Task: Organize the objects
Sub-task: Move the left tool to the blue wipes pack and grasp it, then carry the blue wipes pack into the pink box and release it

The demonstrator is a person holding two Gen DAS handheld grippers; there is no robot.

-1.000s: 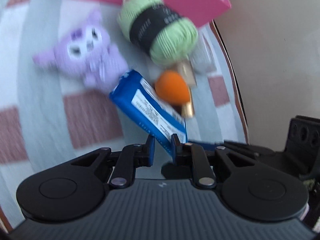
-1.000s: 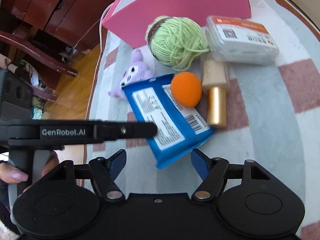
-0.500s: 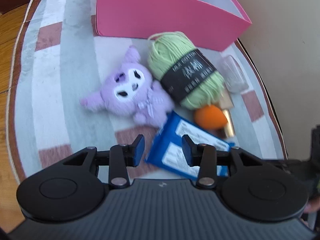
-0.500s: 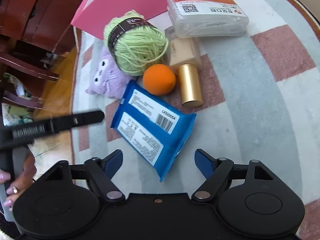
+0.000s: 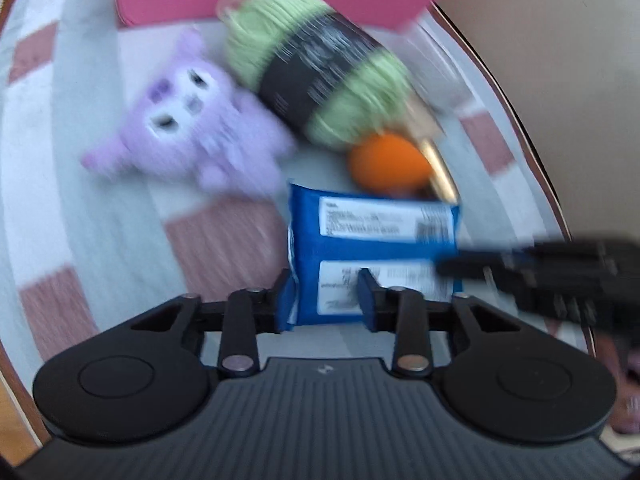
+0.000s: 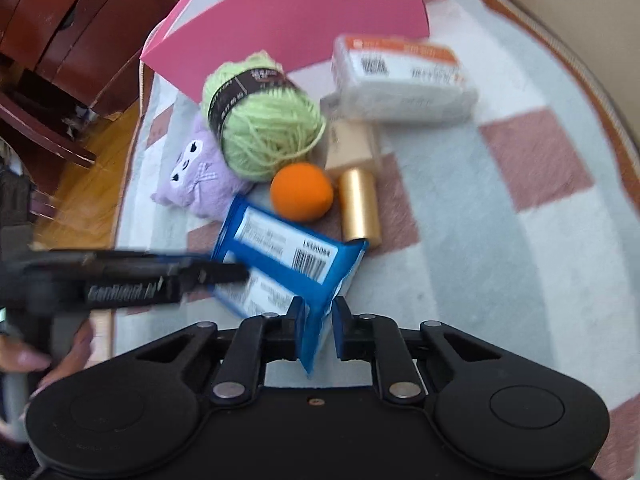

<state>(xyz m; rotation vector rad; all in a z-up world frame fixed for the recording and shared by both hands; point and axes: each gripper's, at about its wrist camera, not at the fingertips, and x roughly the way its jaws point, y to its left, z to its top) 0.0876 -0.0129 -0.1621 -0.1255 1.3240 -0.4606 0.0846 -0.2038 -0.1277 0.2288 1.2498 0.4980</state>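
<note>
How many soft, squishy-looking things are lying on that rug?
3, perhaps more hidden: the purple plush toy at the left, the green yarn ball against it in front of the pink box, and the orange sponge beside the gold-capped bottle.

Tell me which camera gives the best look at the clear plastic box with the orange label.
Right wrist view: the clear plastic box with the orange label lies whole and unobstructed behind the green yarn ball. In the left wrist view it is only a blurred sliver past the yarn.

one yarn ball [image 6: 264, 128], one plush [image 6: 196, 172], one blue packet [image 6: 288, 264], one orange ball [image 6: 302, 192]
</note>
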